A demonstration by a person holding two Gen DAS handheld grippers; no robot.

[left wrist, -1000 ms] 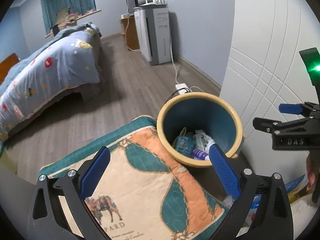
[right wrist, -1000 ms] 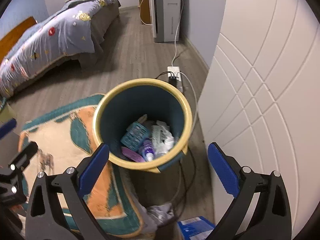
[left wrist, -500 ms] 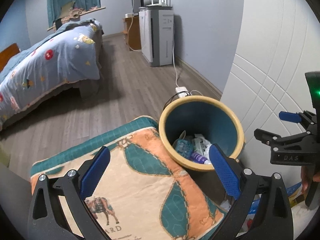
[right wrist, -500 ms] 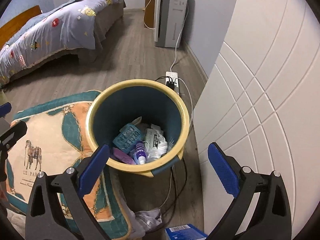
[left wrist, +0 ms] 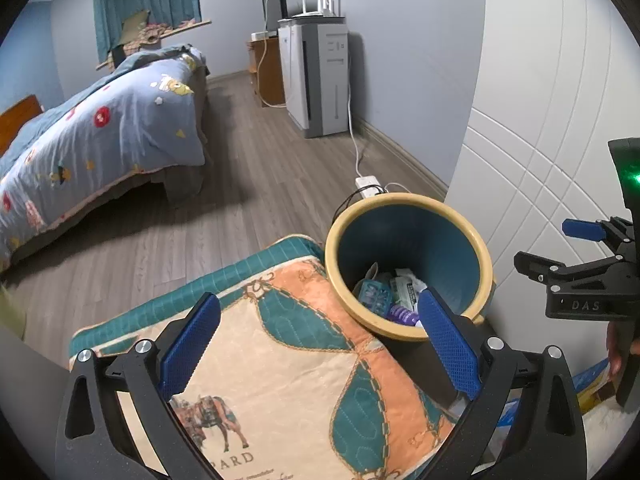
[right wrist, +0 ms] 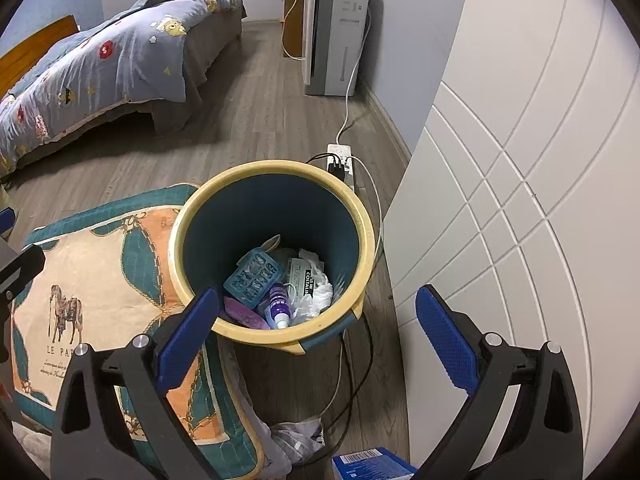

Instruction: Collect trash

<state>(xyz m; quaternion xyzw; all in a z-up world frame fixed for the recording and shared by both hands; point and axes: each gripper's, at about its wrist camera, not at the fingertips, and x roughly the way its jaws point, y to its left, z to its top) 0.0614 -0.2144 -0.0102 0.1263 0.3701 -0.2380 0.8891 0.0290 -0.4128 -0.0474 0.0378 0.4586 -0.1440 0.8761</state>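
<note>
A blue trash bin with a yellow rim [right wrist: 362, 216] [left wrist: 478, 240] stands on the floor beside a white cabinet. Inside lie a teal blister pack [right wrist: 253, 278], a purple bottle [right wrist: 278, 306], a white wrapper [right wrist: 314, 286] and a purple packet [right wrist: 244, 317]. My right gripper [right wrist: 318, 330] is open and empty, above the bin's near rim. My left gripper [left wrist: 318, 338] is open and empty, above the patterned cushion [left wrist: 280, 368], left of the bin. The right gripper also shows at the right edge of the left wrist view [left wrist: 576, 268].
A white cabinet [right wrist: 520, 160] stands right of the bin. A power strip [right wrist: 340, 158] with cables lies behind it. A blue box [right wrist: 372, 466] and a grey cloth [right wrist: 298, 438] lie on the floor near the bin. A bed [left wrist: 92, 136] and a grey appliance [left wrist: 320, 80] stand farther back.
Both grippers have risen and pulled back a little from the bin, so more of the room shows. Both stay open and empty. The trash in the bin has not moved.
</note>
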